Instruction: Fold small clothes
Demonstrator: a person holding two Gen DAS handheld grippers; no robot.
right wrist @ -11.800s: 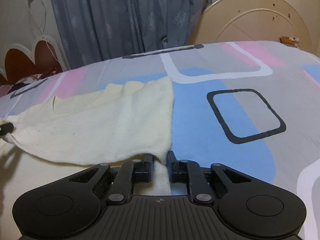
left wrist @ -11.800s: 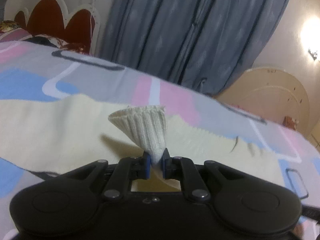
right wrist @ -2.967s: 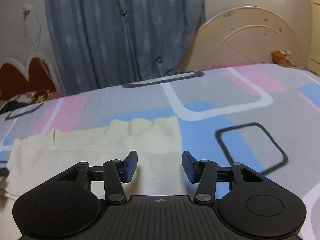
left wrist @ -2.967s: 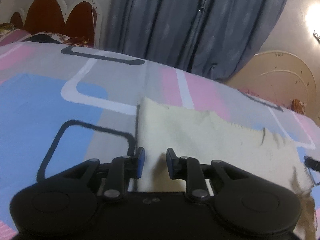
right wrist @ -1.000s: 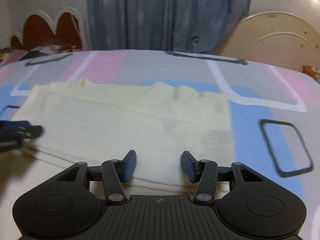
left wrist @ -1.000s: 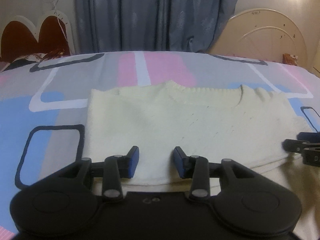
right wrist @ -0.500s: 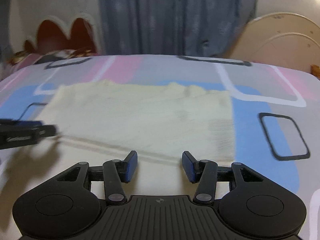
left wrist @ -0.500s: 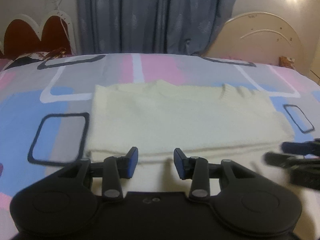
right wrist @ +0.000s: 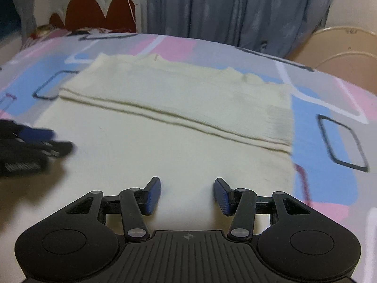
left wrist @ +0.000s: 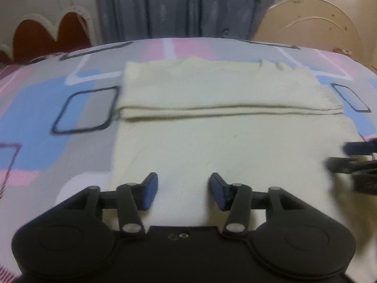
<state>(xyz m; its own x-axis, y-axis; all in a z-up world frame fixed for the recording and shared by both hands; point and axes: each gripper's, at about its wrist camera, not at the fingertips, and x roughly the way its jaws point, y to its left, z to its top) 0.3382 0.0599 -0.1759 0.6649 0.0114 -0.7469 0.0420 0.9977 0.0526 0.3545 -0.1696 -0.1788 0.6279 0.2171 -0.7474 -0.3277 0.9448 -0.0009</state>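
right gripper (left wrist: 353, 162) blurred, cut off | sweater (left wrist: 223, 146) near edge hidden by left gripper (left wrist: 183, 189)

Dim, warm indoor light; no lamp clearly in view. Soft grain throughout. Fisheye bending curves the bed (left wrist: 35, 108) and curtain (right wrist: 235, 7), with dark vignette at the corners. Motion blur smears the far gripper at the frame edge in each view. Faint shadows under the garment's (left wrist: 212, 89) folded edge. No glare.
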